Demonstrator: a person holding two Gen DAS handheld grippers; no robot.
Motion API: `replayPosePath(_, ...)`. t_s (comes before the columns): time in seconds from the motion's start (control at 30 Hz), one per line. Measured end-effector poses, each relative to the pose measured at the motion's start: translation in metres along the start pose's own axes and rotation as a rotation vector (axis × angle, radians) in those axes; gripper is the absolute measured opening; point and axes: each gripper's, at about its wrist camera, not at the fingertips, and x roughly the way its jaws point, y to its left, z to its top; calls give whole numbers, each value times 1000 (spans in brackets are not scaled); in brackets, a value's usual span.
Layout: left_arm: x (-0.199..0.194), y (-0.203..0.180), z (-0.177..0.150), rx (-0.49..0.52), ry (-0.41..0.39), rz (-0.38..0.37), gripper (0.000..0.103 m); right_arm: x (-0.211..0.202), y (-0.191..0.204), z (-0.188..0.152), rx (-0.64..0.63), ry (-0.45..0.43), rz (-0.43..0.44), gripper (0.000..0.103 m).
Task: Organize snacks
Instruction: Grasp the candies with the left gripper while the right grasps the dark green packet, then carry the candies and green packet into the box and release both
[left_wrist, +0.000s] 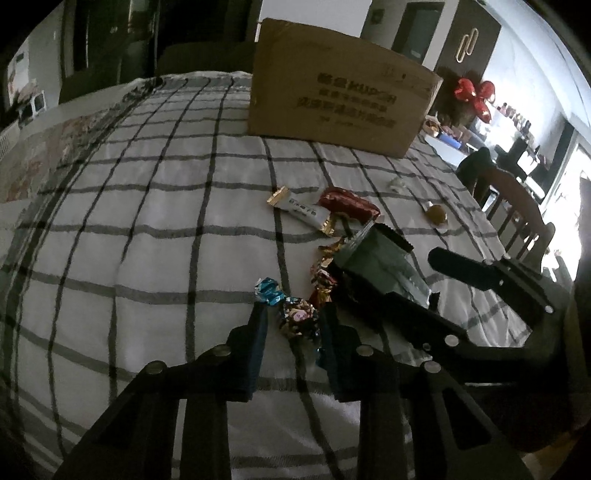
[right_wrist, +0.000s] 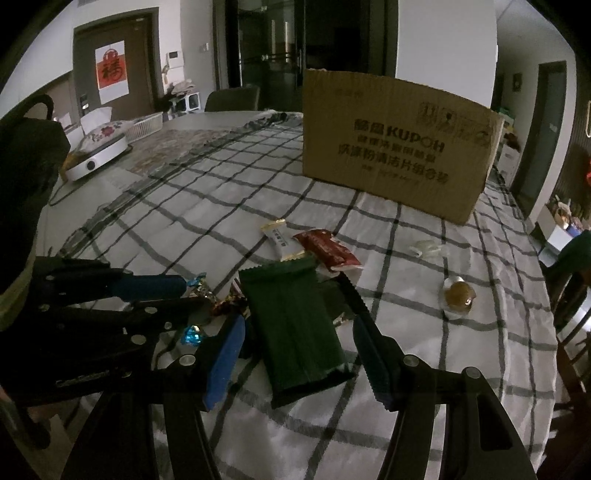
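Crowding: foil candies (left_wrist: 325, 273) | left gripper (left_wrist: 295, 314) fingers clamped on candy (left_wrist: 299, 317) | right gripper (right_wrist: 299, 332) fingers apart around green packet (right_wrist: 295, 325)

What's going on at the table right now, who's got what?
A person is sorting snacks on the checked tablecloth with two handheld grippers. The left gripper has its fingers around a foil-wrapped candy. The right gripper straddles a green packet, its fingers either side of it; whether they press on it is unclear. A white bar, a red packet and a round brown sweet lie loose before the cardboard box.
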Motion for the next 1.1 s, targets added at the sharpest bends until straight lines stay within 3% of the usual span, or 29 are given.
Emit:
replayPosePath(0.23, 3, 3, 0, -22, 6, -14, 25, 11, -6, 1, 35, 20, 21, 61)
replayPosePath(0.53, 0, 1, -2, -10, 1, -19, 23, 17, -3, -1, 36, 45, 34, 50)
replayPosePath(1.1, -47, -9, 10, 49, -122, -5, 23, -25, 1, 15, 82, -57, 7, 50)
